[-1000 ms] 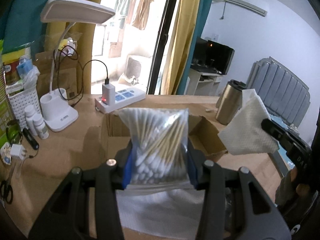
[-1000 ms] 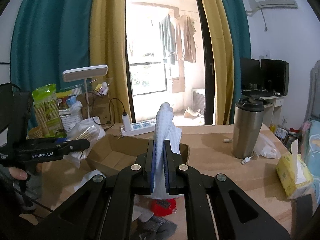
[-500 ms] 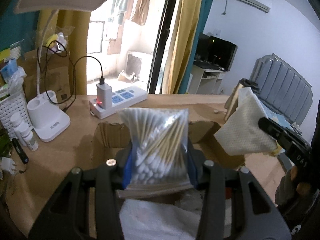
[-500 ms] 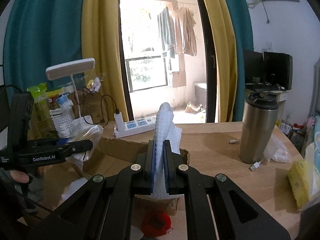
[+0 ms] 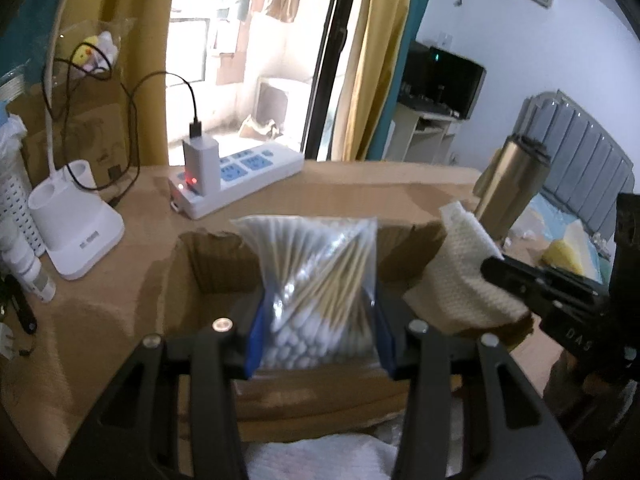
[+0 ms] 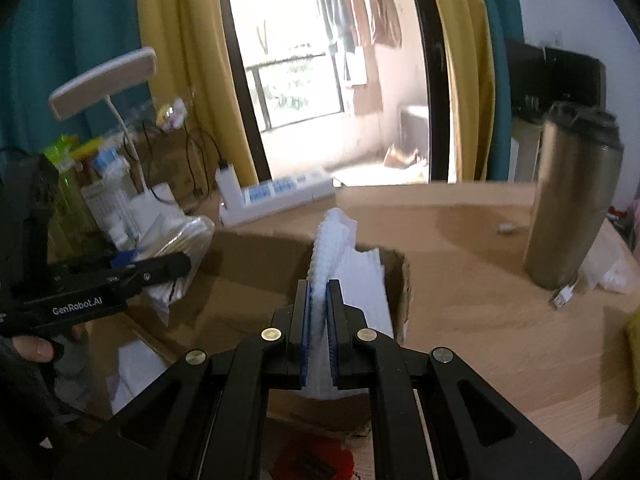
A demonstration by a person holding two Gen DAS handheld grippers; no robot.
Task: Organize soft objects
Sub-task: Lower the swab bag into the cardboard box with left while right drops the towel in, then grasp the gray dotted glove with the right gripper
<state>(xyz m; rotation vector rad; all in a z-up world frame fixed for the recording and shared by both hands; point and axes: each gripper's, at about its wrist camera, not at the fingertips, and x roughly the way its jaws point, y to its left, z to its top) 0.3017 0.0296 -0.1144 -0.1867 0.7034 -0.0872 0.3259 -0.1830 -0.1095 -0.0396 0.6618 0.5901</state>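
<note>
My left gripper [image 5: 318, 312] is shut on a clear bag of cotton swabs [image 5: 316, 276] and holds it over the open cardboard box [image 5: 208, 264]. The bag also shows in the right wrist view [image 6: 180, 248], at the left above the box [image 6: 256, 256]. My right gripper [image 6: 319, 292] is shut on a folded white cloth [image 6: 334, 240] and holds it above the box's right part. That cloth shows in the left wrist view [image 5: 460, 272] at the box's right rim.
A white power strip [image 5: 236, 176], a desk lamp base [image 5: 76, 224] and small bottles [image 5: 28, 264] stand behind and left of the box. A steel tumbler [image 6: 568, 200] stands at the right. White cloth [image 5: 316, 456] and a red item [image 6: 316, 460] lie near me.
Both grippers have moved forward and down toward the box with their loads. The box now fills more of each view.
</note>
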